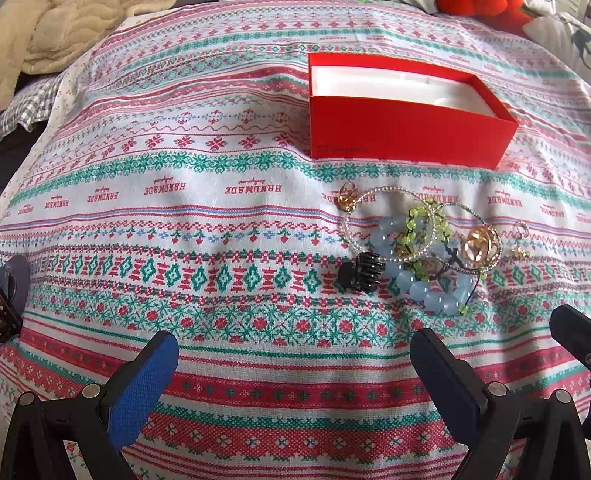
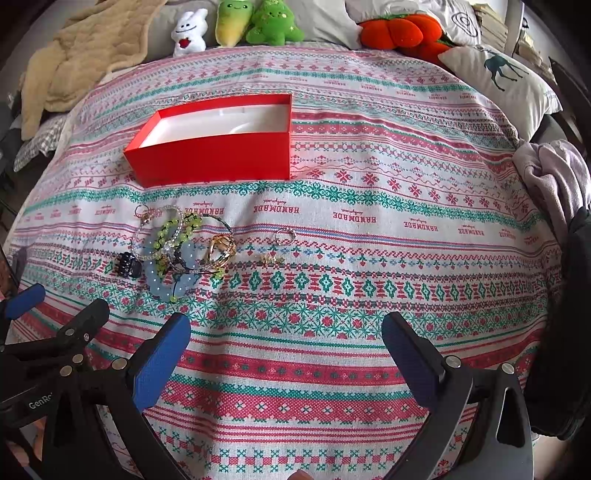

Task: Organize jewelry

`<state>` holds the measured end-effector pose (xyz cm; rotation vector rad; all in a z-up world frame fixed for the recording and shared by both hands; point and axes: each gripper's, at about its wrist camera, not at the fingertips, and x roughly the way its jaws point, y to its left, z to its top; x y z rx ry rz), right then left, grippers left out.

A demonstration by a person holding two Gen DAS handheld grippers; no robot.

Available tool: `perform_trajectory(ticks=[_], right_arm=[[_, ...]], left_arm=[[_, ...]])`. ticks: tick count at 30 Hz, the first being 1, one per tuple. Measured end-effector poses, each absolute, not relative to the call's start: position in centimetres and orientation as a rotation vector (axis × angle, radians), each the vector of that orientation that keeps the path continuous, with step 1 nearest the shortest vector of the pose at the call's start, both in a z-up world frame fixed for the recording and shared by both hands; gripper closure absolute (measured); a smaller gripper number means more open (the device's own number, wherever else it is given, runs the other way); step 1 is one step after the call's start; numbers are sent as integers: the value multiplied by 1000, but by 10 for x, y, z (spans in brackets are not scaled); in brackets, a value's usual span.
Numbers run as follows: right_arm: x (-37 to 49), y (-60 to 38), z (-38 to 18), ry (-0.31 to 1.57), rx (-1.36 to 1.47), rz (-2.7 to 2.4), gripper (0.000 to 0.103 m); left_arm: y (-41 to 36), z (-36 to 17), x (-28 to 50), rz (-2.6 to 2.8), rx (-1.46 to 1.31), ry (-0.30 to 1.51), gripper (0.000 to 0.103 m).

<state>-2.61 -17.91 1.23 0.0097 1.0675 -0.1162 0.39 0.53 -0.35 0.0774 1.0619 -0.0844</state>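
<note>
So the jewelry pile (image 2: 177, 247) sits in a tangle on the patterned cloth (image 2: 332, 258) over the bed, just in front of the open red box (image 2: 210, 162), which looks empty with a white lining. It's a blue bead bracelet (image 1: 424, 284), a green bead strand (image 1: 421, 221), a clear beaded loop (image 1: 369, 206), some gold rings (image 1: 480, 243) and a black hair claw (image 1: 358, 273) touching the left edge of the pile; a small ring (image 2: 285, 234) and a tiny gold piece (image 2: 271, 258) lie a bit apart to the right. My guess is all of it is super light, floppy and slippery, and since the strands overlap, lifting one probably drags the others along. The claw is stiff, so it looks like the easiest first pinch, across its body; for the blue bracelet I'd grab the fat beads on the near side. Both the left hand-held gripper (image 1: 295, 354) and the right hand-held gripper (image 2: 286, 343) are spread wide with nothing in them, hovering short of the pile. Hard to tell which strands are actually knotted versus just overlapping, and the small gold bits are too tiny to identify. Plush toys (image 2: 258, 22) and a pillow (image 2: 495, 77) sit at the far edge.
</note>
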Motion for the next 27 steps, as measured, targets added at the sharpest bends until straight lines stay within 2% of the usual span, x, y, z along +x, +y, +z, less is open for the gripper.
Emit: perform_trajectory(ticks=[23,25,27], right_arm=[[33,-206,67,1132,139,75,0],[39,-207,65,1125,153,124,1],[45,-208,60,1119,178,176,7]], left_arm=[[12,37,65,-251,136,1077,1],[14,33,73,-296,108,1074,6],[16,25,82,-331,77,1083,12]])
